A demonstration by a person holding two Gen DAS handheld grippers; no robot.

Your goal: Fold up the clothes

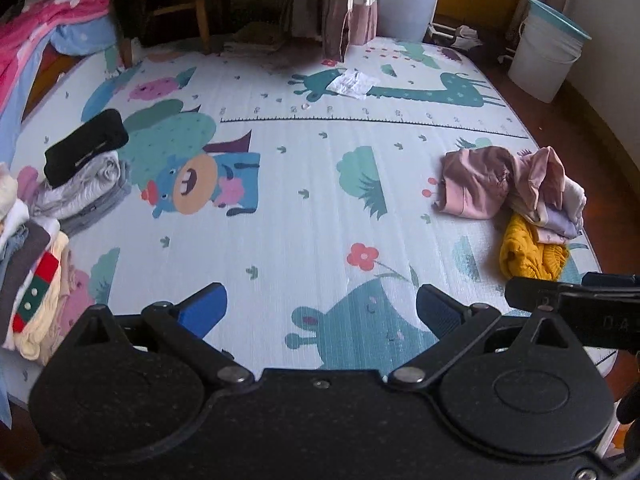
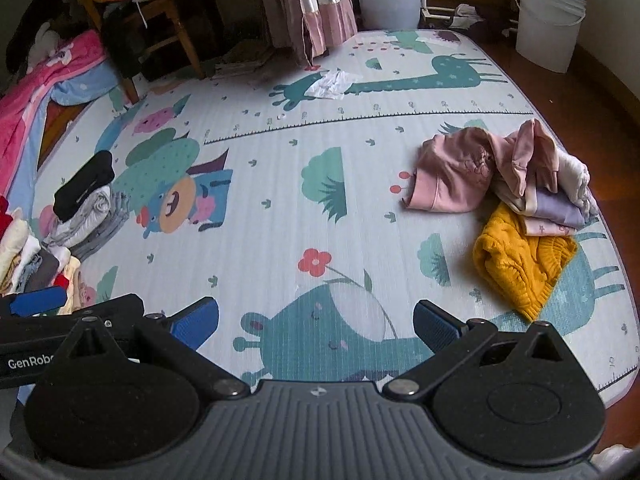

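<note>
Crumpled pink top (image 2: pixel 452 178) and yellow knit (image 2: pixel 516 268) heaped right; folded stacks (image 2: pixel 86 216) left

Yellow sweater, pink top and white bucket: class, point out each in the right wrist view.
Yellow sweater (image 2: pixel 516 268): right wrist view, middle of the knitted body.
Pink top (image 2: pixel 452 176): right wrist view, flat front panel.
White bucket (image 2: pixel 548 28): right wrist view, side wall below the teal rim.
</note>
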